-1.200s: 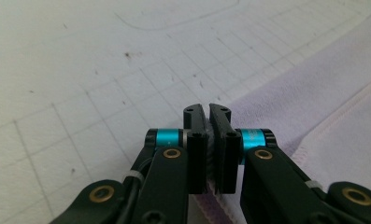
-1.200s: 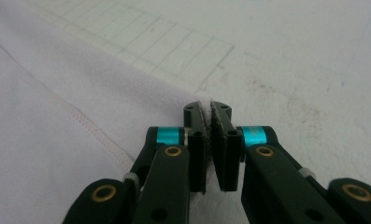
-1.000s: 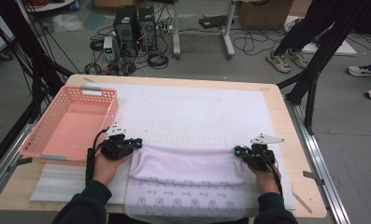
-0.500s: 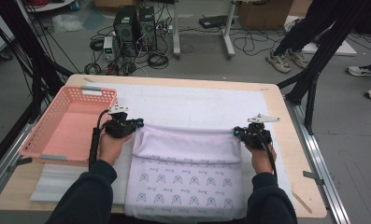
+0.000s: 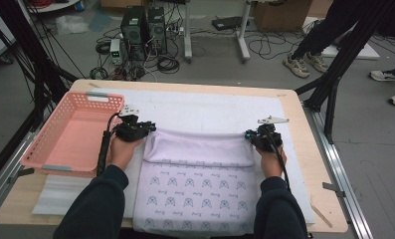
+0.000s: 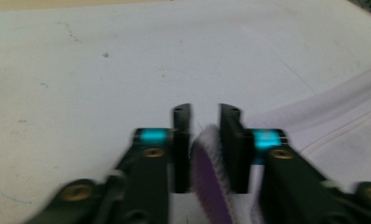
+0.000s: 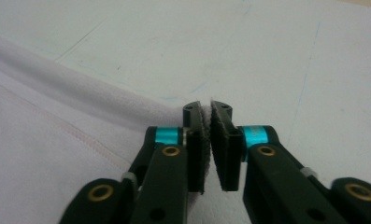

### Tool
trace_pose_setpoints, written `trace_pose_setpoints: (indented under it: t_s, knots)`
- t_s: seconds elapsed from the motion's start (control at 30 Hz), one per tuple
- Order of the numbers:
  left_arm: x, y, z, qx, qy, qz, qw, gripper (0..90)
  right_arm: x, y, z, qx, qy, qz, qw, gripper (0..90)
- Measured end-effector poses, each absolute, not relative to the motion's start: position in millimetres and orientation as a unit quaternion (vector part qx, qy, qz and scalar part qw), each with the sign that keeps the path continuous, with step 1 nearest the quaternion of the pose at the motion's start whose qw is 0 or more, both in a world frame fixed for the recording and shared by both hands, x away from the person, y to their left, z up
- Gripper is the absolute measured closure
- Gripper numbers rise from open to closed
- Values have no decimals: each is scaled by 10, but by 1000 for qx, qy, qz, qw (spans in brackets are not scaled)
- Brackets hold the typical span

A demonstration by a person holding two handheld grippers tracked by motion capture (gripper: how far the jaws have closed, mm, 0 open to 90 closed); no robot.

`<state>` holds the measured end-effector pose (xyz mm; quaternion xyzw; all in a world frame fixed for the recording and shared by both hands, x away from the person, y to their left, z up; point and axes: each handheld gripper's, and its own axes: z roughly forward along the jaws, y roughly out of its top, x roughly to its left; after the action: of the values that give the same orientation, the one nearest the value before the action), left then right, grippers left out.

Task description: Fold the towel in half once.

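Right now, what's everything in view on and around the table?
cloth: one, pale lilac with small printed marks, near middle of table, far edge folded over
basket: one, pink plastic, left side of table
mat: one, white, covering tabletop
table: one, light wood
computer towers: two, black, on floor beyond table
cables: many, black, on floor
bystanders' shoes: several, far right floor
left hand-held gripper: one, black, jaws just opening, cloth fold between them
right hand-held gripper: one, black, jaws just opening slightly, cloth edge between them
sleeves: two, dark
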<state>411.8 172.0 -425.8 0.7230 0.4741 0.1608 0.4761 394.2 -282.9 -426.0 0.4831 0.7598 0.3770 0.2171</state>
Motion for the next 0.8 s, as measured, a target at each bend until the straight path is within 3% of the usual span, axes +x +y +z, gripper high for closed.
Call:
trace_pose_setpoints:
  t_s: [0.1, 0.23, 0.4, 0.8]
  knots:
    - [4095, 1760, -4213, 716, 477, 165, 483, 471, 3927, -2858, -4227, 491, 748, 386, 224, 690]
    - [4045, 1788, -4160, 719, 465, 157, 493, 422, 3894, -2944, -4173, 500, 733, 405, 220, 611]
    - [3933, 1778, -4185, 730, 450, 147, 493, 414, 3810, -2965, -4093, 488, 734, 426, 204, 542]
    - [3785, 1649, -4261, 771, 420, 139, 458, 420, 3655, -2930, -4148, 464, 763, 421, 158, 517]
